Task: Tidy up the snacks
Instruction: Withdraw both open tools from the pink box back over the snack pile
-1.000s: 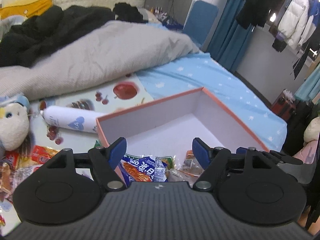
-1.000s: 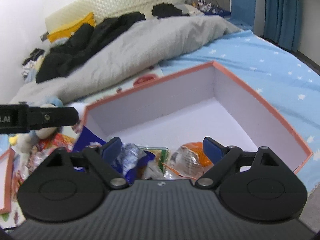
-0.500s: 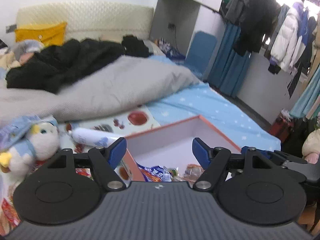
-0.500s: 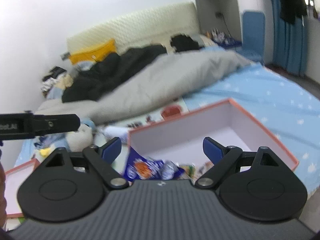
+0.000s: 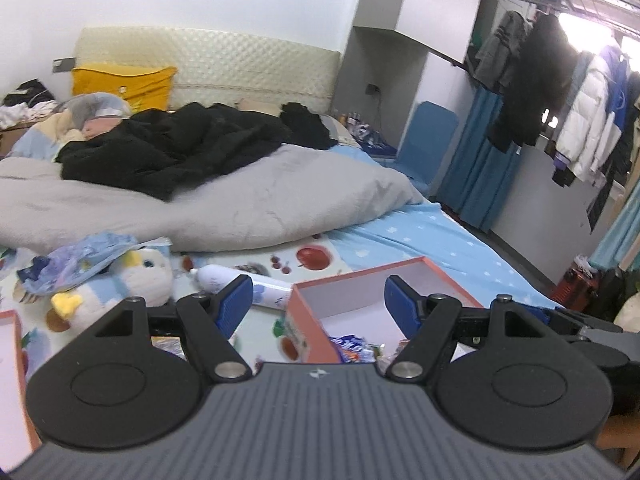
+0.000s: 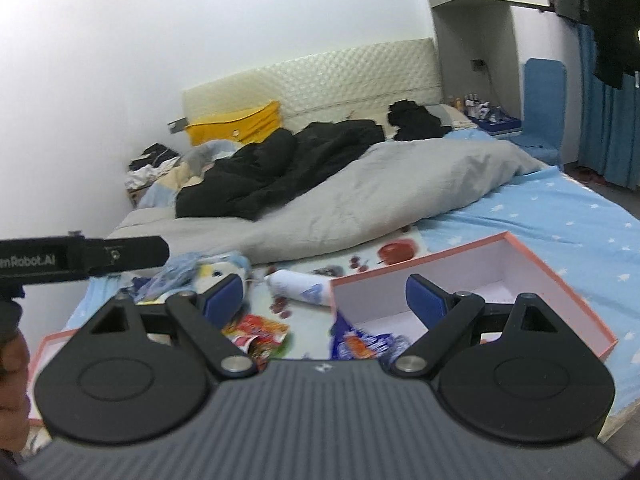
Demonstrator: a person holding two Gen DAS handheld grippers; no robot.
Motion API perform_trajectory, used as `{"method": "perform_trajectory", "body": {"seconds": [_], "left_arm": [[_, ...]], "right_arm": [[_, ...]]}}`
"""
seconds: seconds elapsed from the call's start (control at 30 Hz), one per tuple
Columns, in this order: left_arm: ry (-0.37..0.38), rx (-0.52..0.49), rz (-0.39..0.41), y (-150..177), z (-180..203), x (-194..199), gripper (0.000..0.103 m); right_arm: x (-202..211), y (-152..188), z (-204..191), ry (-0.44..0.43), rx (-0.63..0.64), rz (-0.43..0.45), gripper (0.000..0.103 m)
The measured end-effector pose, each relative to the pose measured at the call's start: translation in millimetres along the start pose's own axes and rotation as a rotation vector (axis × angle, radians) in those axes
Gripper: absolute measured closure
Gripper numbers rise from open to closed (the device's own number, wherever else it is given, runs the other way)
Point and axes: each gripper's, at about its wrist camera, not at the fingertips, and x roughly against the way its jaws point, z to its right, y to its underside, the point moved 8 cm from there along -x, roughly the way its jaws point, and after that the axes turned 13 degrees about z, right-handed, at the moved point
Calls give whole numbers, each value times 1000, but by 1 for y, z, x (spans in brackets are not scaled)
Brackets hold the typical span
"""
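Observation:
An orange-rimmed white box (image 5: 400, 268) (image 6: 560, 268) lies on the bed. A blue snack bag (image 5: 352, 346) (image 6: 368, 344) and other packets sit in its near corner. A red snack packet (image 6: 260, 328) lies on the mat left of the box. My left gripper (image 5: 319, 300) is open and empty, raised above and behind the box. My right gripper (image 6: 324, 300) is open and empty, also raised back from the box.
A white bottle (image 5: 240, 280) (image 6: 300, 286) lies beside the box. A plush penguin (image 5: 132, 280) sits at the left. An orange-rimmed lid (image 5: 16, 360) lies at the far left. A grey duvet (image 5: 240, 200) and black clothes (image 5: 180, 148) cover the bed's far side.
Both grippers have lifted up and pulled back from the box; the box now looks smaller and lower in both views. Both stay open.

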Motion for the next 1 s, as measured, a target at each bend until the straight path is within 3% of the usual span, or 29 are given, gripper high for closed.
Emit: {"method": "perform_trajectory", "body": {"seconds": [0.43,0.73,1.0], "left_arm": [[-146,43,-13,41,-63,50,26],[-267,103,-11,88,-101,93,26],[-326,154,-26,121,-128,112,26]], "right_arm": [[7,45,-60,-130,62,-71,13],[3,86,-101,-239,111,-197,13],[-3,98,-128,-283,180,-243,13]]}}
